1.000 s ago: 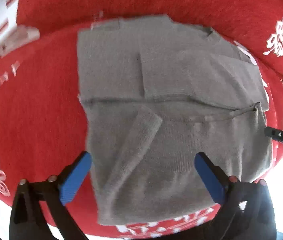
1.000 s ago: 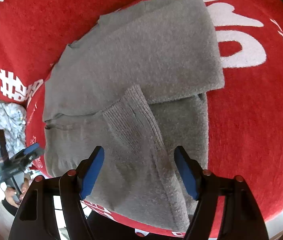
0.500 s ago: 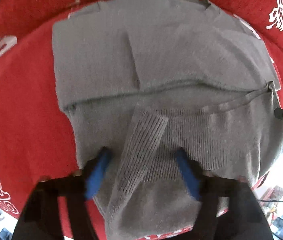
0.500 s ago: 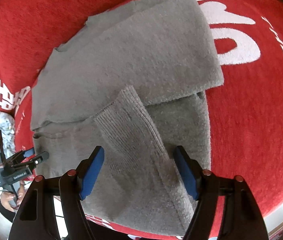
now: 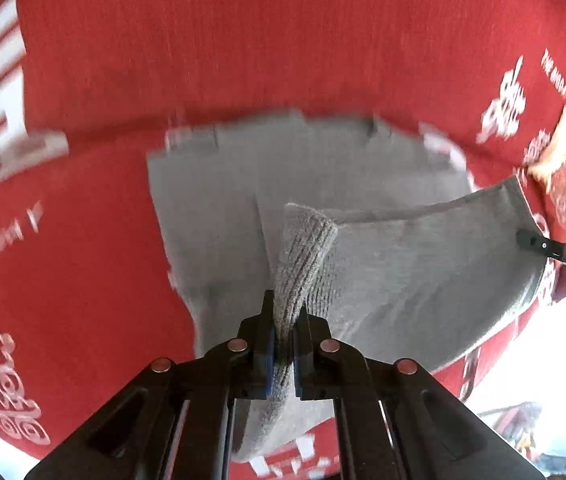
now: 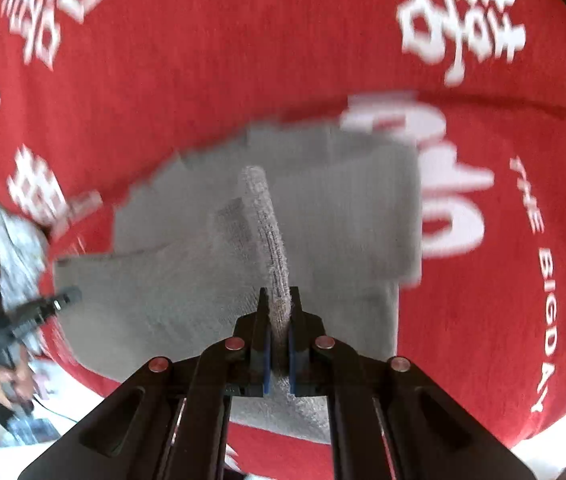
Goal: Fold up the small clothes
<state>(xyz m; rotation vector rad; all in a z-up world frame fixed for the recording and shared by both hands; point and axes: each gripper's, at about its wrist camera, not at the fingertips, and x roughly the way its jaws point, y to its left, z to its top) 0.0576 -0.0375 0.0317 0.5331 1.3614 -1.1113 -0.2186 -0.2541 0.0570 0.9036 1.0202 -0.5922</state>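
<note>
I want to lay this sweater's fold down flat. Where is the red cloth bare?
Bare red cloth lies beyond the sweater and to its left in the left view, right in the right view. Crowded: the orange item at the far right, the pale fabric by the other gripper.

Red woven cloth with white print (image 6: 463,320): English capitals "THE BIG DAY" along its right side, right wrist view; large white double-happiness characters above. Left wrist view: smaller white characters and short capital lines, too blurred to read.

Both wrist views look steeply down, close, sharing the grey sweater (image 5: 383,264).
</note>
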